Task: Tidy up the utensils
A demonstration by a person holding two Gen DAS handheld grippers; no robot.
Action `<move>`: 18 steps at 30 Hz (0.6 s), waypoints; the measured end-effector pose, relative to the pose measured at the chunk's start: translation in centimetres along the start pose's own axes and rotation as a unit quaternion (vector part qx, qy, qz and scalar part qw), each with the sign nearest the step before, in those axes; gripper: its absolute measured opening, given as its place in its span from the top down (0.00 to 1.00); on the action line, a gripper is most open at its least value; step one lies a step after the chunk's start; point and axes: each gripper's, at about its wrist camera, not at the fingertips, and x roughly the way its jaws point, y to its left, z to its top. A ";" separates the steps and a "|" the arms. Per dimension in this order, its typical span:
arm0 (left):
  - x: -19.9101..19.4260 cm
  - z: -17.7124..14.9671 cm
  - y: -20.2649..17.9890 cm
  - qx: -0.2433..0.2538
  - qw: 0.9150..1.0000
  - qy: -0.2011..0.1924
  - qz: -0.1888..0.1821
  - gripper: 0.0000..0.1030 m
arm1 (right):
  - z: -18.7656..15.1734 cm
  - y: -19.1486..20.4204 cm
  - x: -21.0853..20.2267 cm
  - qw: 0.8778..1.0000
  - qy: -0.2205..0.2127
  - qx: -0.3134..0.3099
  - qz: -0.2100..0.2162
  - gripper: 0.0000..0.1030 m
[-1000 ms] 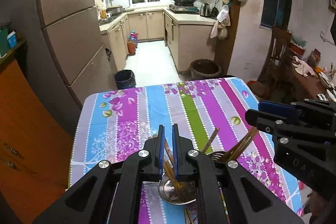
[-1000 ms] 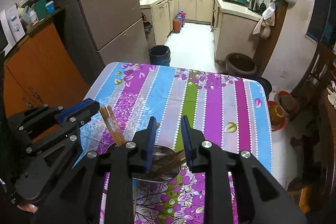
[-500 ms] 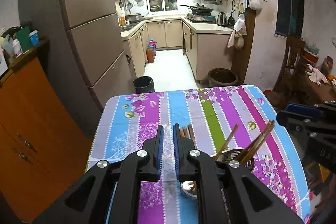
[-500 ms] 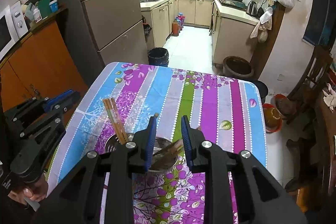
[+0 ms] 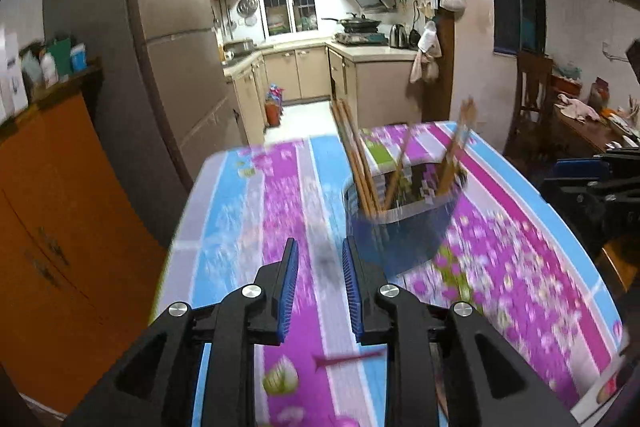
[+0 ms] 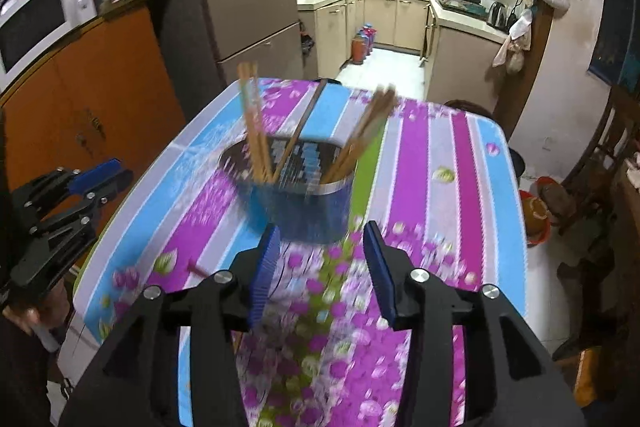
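While opening with nothing between: left fingers (image 5: 318, 281) and right fingers (image 6: 320, 267) (chopsticks (image 6: 256, 131) stand in pot (image 6: 304, 211) on desk (image 6: 424, 163)).

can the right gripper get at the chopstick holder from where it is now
Probably yes. The right gripper points at the chopstick holder just ahead of its fingertips, its jaws opening with nothing between them and only bare tablecloth in the gap. The holder looks wider than the jaws, so its rim may be the easier grab.

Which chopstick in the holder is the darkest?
The single dark brown chopstick leaning at the holder's middle; the bundles either side are paler wood.
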 end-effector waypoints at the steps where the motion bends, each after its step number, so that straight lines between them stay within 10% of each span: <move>1: -0.1 -1.3 0.1 -0.003 1.000 0.004 -0.006 0.77 | -1.0 0.1 -0.2 1.000 -0.002 0.001 0.004 0.55; 18: -4.0 -19.1 -3.9 0.014 0.999 -0.025 -0.046 0.77 | -17.7 5.9 -1.2 0.999 -0.049 -0.022 -0.005 0.52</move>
